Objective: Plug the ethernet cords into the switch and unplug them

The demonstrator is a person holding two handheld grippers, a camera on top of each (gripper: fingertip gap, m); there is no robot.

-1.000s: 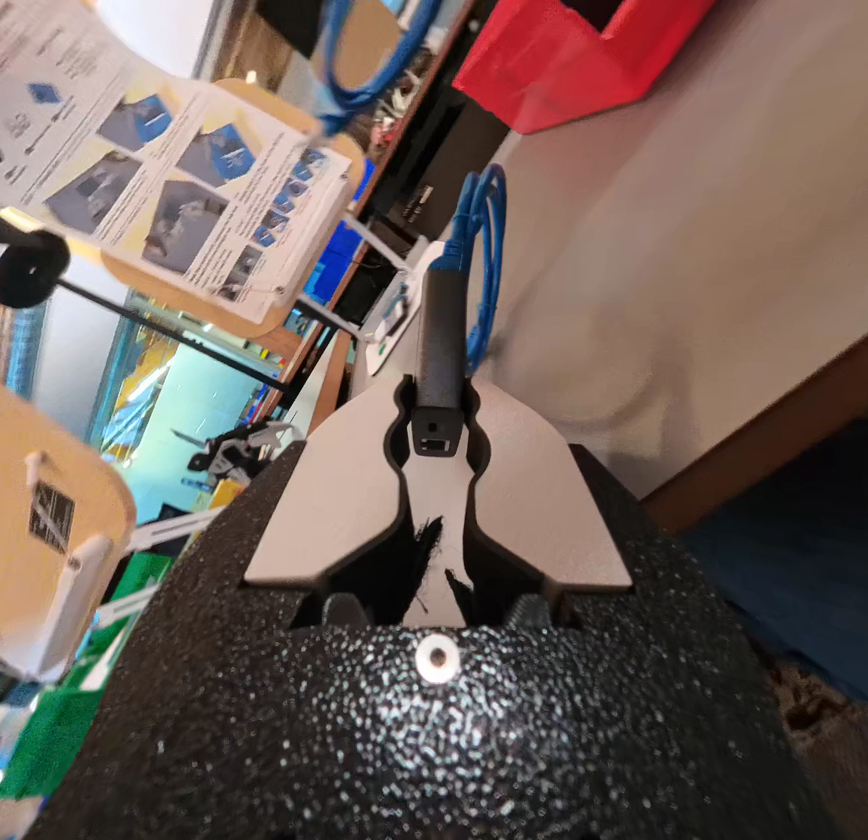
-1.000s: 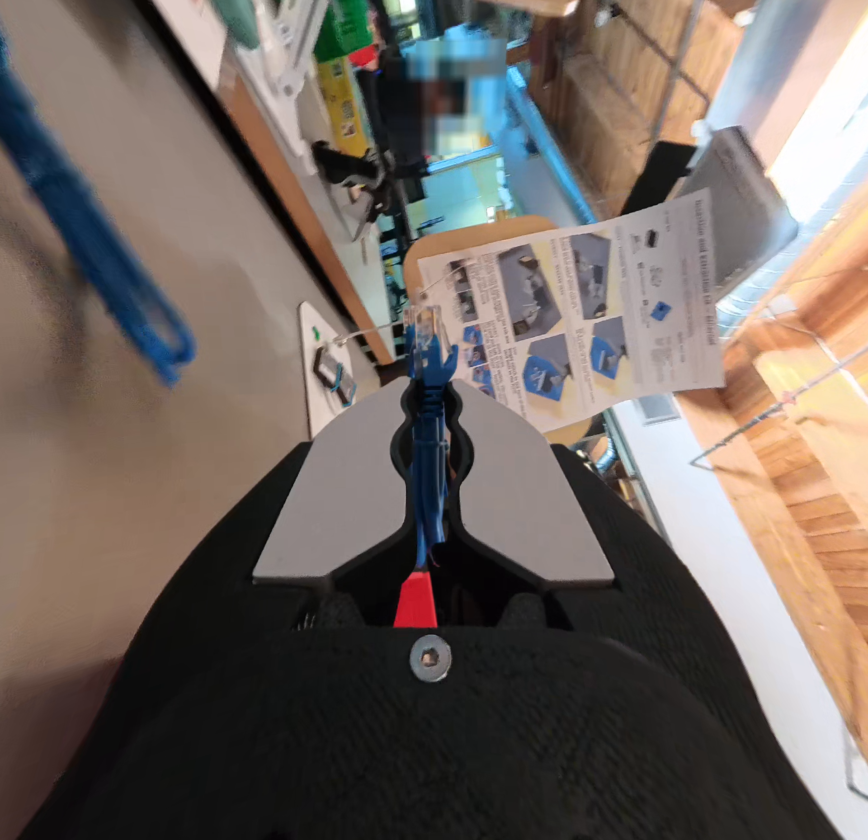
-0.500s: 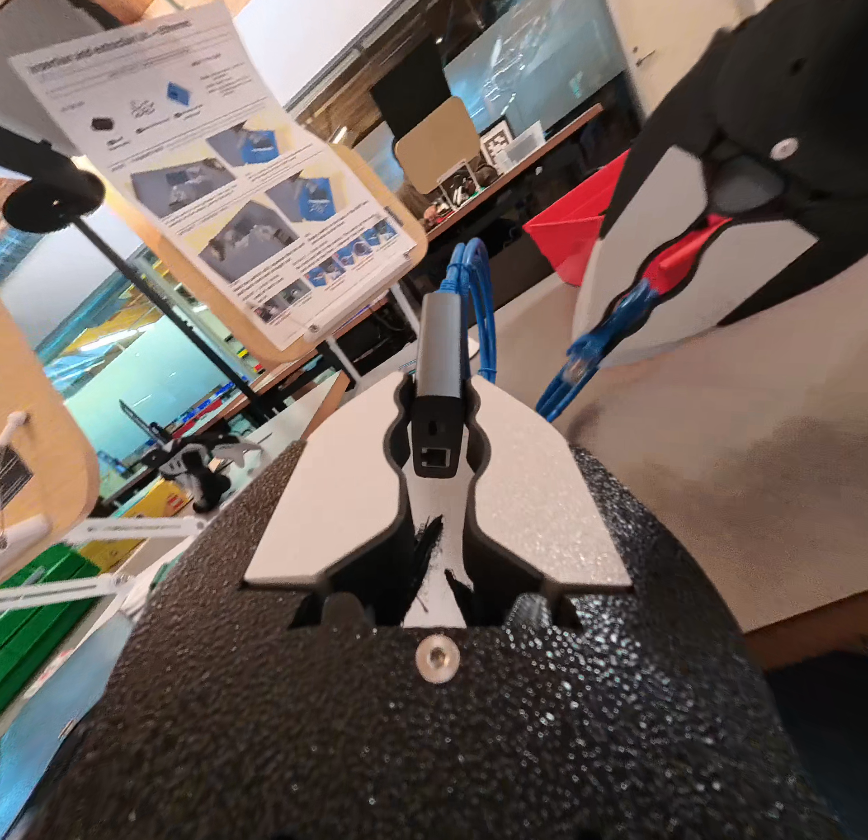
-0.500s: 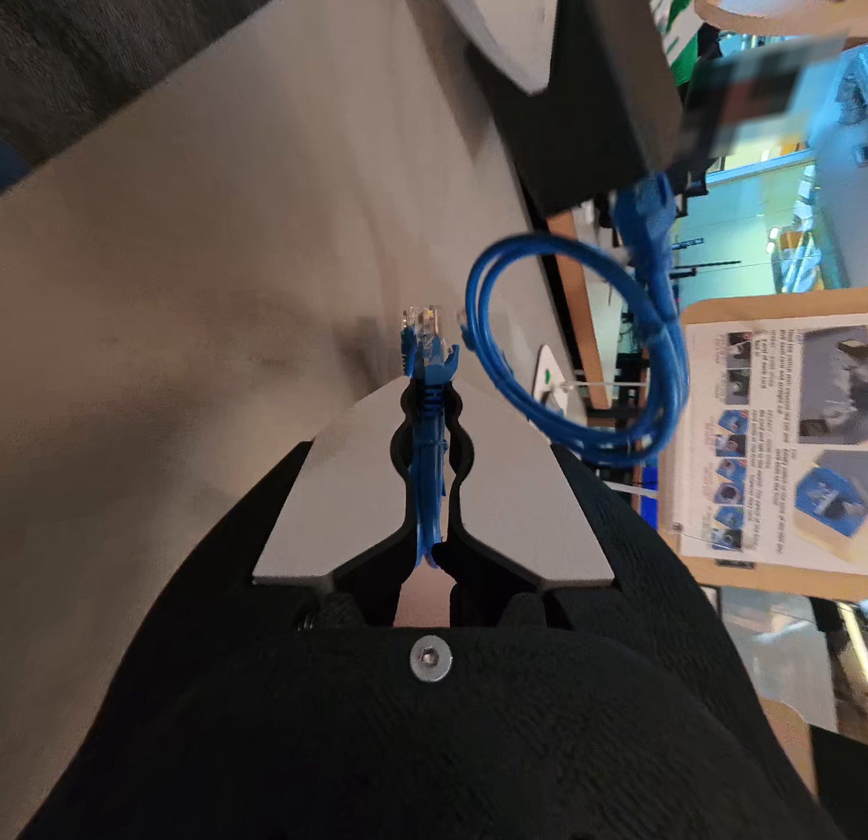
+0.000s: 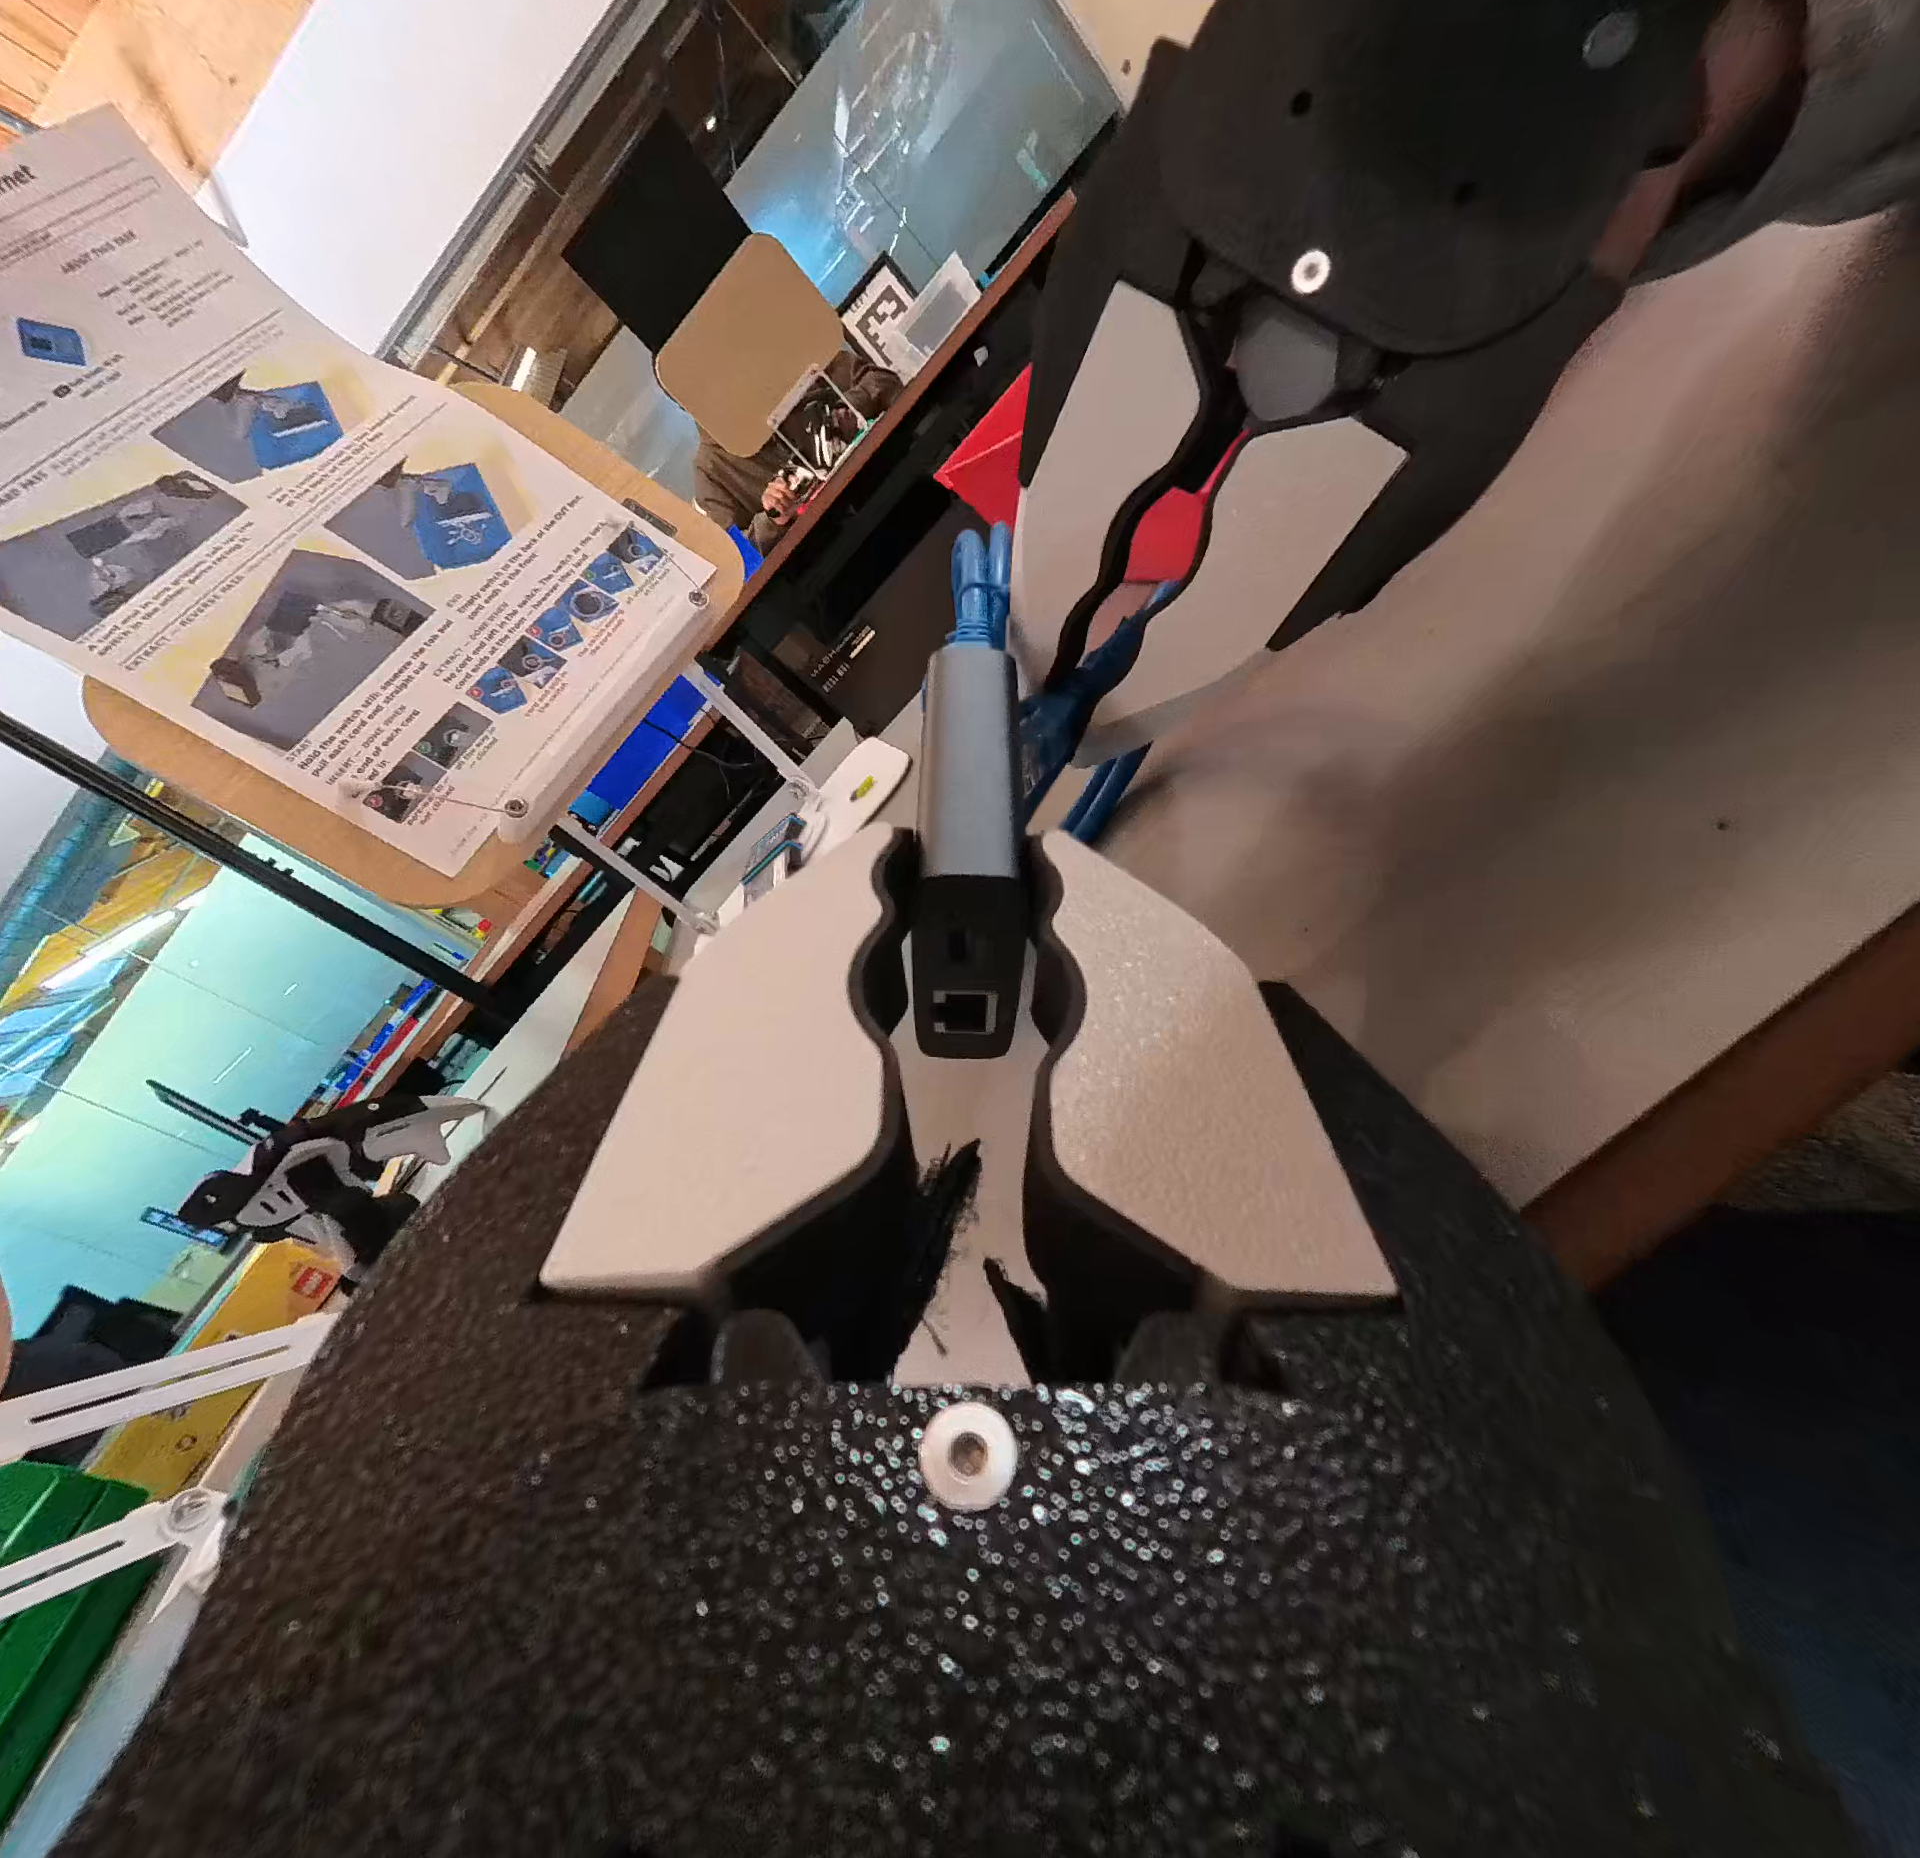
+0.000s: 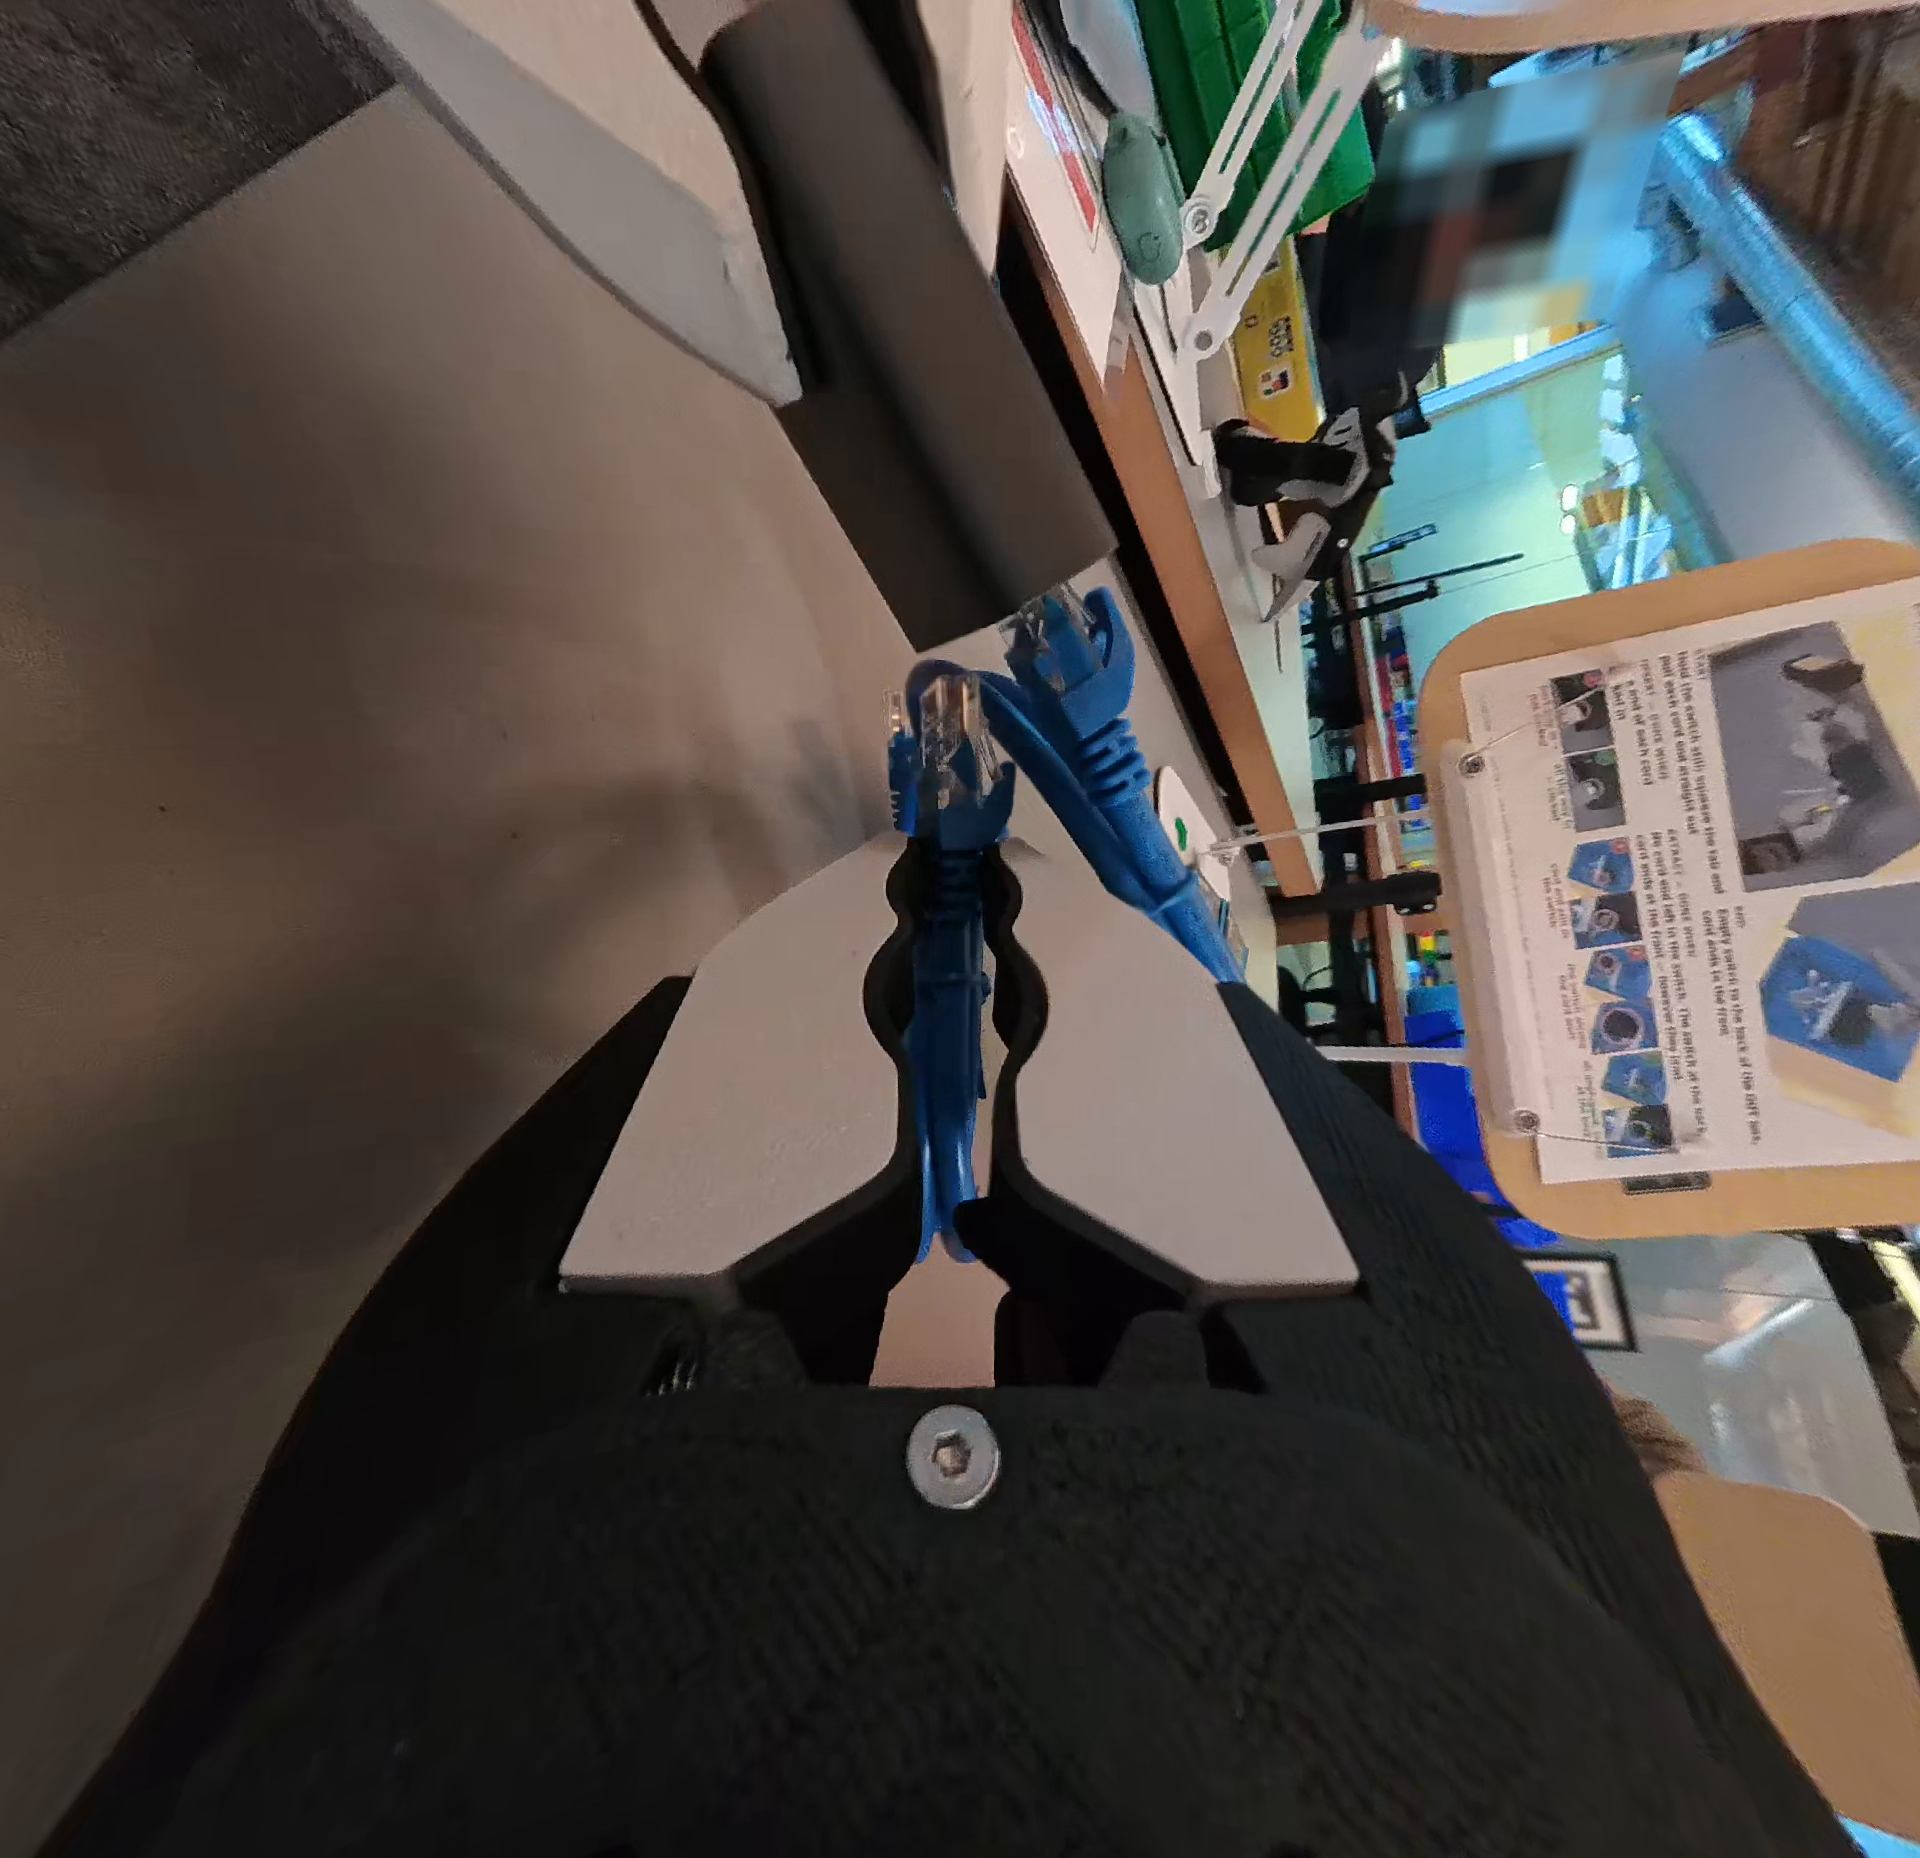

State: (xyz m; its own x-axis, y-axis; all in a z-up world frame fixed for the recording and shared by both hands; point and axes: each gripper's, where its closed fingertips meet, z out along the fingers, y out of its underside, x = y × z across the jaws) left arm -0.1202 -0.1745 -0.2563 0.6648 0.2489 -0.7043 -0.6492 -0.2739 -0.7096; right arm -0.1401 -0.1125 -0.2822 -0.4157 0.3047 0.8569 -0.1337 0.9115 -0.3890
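Note:
My left gripper [image 5: 966,852] is shut on a dark grey switch [image 5: 968,759] and holds it above the table, an empty port facing the camera. One blue ethernet cord plug [image 5: 980,587] sits in the switch's far end. My right gripper [image 6: 951,858] is shut on the blue ethernet cord [image 6: 948,977] just behind its clear plug [image 6: 951,733], which points at the switch [image 6: 914,374] a short way off. The plugged-in end [image 6: 1075,665] hangs at the switch's end face. In the left wrist view the right gripper [image 5: 1117,655] is close beside the switch.
The beige table [image 5: 1558,769] has its wooden edge [image 5: 1714,1081] at the right. A red bin [image 5: 987,458] stands behind. An instruction sheet on a wooden board [image 5: 312,520] stands at the left on a white base [image 5: 862,780]. Green crates [image 6: 1247,73] stand on a far bench. Left tips to right tips: about 8 centimetres.
The two grippers have come closer together. The right gripper has brought its plug up near the switch. Both grasps have held.

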